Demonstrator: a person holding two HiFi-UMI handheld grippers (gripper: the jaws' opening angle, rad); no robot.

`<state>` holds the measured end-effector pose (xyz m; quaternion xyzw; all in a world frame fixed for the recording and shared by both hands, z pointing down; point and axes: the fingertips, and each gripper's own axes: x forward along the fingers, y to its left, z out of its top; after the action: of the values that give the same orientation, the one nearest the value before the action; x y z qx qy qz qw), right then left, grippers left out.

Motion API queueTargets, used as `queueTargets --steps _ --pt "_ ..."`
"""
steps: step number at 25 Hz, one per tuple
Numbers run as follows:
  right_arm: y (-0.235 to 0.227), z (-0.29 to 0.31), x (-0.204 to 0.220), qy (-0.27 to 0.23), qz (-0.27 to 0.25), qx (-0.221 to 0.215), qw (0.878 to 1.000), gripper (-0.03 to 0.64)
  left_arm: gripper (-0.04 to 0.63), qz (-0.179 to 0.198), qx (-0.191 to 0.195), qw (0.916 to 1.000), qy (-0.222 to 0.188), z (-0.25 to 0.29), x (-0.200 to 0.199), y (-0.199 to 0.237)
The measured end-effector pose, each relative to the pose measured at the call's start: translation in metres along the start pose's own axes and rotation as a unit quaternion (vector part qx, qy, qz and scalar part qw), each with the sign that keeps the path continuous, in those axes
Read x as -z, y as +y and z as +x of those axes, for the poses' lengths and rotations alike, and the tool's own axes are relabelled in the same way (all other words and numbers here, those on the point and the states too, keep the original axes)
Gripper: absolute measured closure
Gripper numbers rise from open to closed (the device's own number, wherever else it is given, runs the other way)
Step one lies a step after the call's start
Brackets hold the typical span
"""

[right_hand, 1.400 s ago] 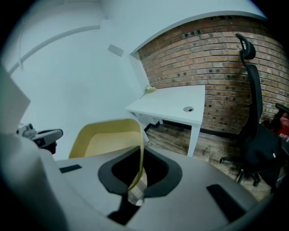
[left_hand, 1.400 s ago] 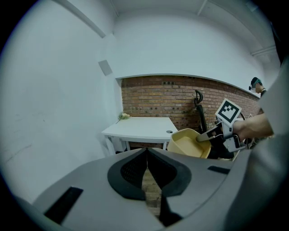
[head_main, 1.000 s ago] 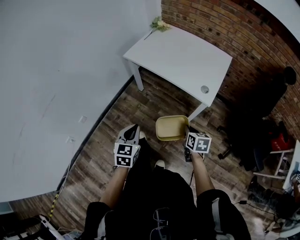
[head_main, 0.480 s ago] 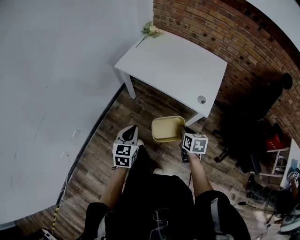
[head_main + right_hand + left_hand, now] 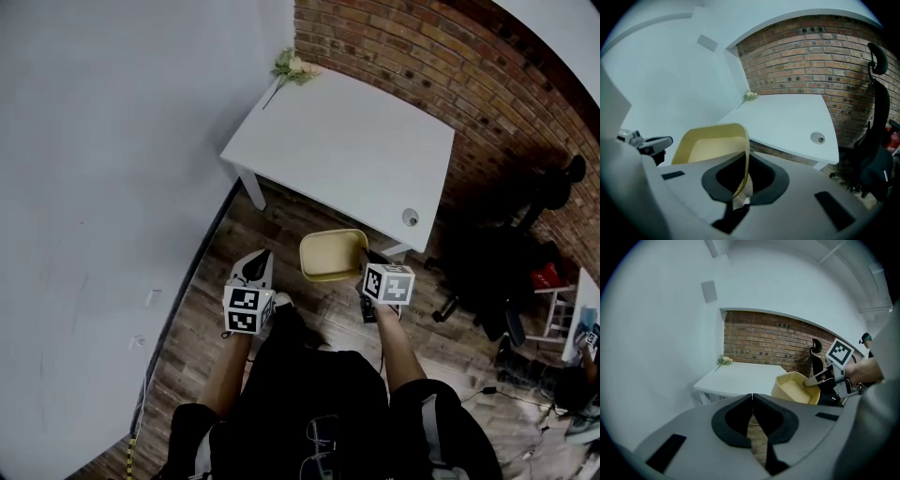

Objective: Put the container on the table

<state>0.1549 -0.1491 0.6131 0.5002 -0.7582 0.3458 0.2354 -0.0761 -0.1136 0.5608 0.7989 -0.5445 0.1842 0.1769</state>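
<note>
**While clamped by its rim, container [image 5: 330, 255] hangs short of table [image 5: 347, 150]**

Right gripper [image 5: 367, 266] has its jaws closed on the yellow container's right rim, holding it level above the floor [image 5: 202, 319], just off the table's near edge. Left gripper [image 5: 257, 266] hangs off that same edge, apart from the container, its jaws pressed together on nothing.

Your container [image 5: 331, 255]: plain pale yellow. Worktop [image 5: 347, 150], upper centre: white. Brick wall [image 5: 487, 84], upper right: red-brown. Floor [image 5: 202, 309]: brown wood planks. Your left tool [image 5: 259, 257], right tool [image 5: 366, 261]: black-and-white square-patterned cubes.
</note>
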Motion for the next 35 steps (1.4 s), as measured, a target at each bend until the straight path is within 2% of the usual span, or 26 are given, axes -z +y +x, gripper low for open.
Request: queueTargets --steps 7,15,25,35 --pt "0.024 0.043 -0.035 0.006 0.003 0.011 1.000 0.589 0.578 -0.002 0.013 0.9999 0.007 0.027 -0.018 0.053" --pt "0.055 0.093 -0.067 0.004 0.006 0.021 1.000 0.589 0.578 -0.008 0.023 0.9995 0.019 0.046 -0.014 0.108" --pt "0.077 0.131 -0.090 0.008 0.010 0.026 1.000 0.589 0.578 -0.014 0.024 0.9994 0.019 0.062 -0.020 0.148" --pt "0.078 0.174 -0.113 -0.001 0.027 0.034 0.999 0.589 0.578 -0.009 0.005 0.9998 0.017 0.083 -0.036 0.187"
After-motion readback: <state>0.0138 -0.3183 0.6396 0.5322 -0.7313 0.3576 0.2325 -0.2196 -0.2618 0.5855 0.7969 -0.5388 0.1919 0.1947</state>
